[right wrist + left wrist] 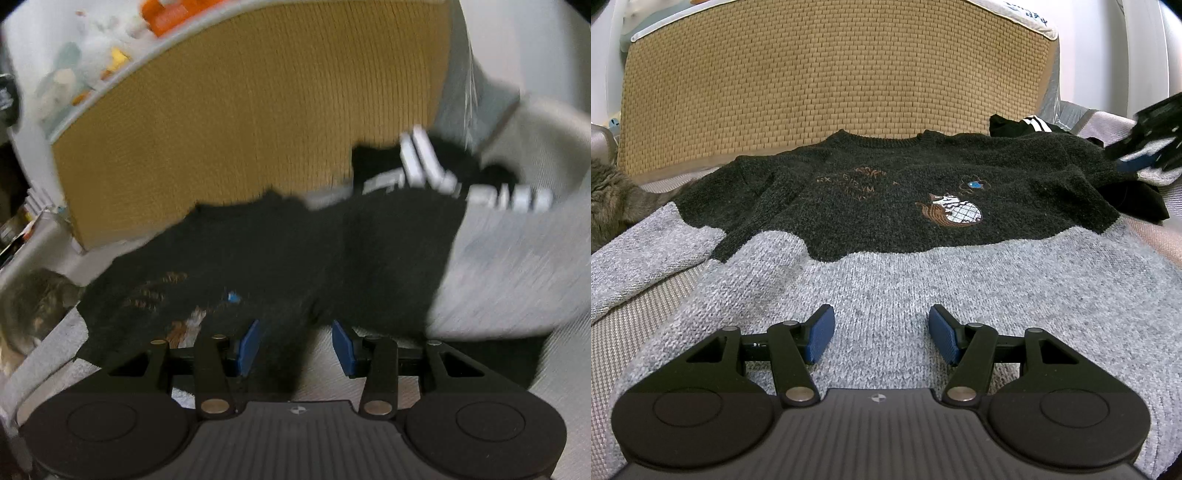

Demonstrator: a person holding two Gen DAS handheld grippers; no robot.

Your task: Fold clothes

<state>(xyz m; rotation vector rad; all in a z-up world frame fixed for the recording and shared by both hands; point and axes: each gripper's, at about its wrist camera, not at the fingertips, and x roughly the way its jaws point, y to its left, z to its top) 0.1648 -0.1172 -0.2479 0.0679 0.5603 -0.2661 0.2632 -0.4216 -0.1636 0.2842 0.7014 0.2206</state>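
Observation:
A knit sweater lies flat on a sofa seat, dark charcoal on top and light grey below, with an embroidered cat on the chest. My left gripper hovers open over the grey hem part, nothing between its blue pads. The right gripper shows blurred at the far right edge, above the sweater's right sleeve. In the right wrist view, blurred by motion, my right gripper is open over the dark sleeve and shoulder of the sweater, with nothing held.
A woven tan cushion forms the backrest behind the sweater. A black garment with white stripes lies at the back right, the same black striped garment in the right wrist view. A cat's grey fur lies at the left.

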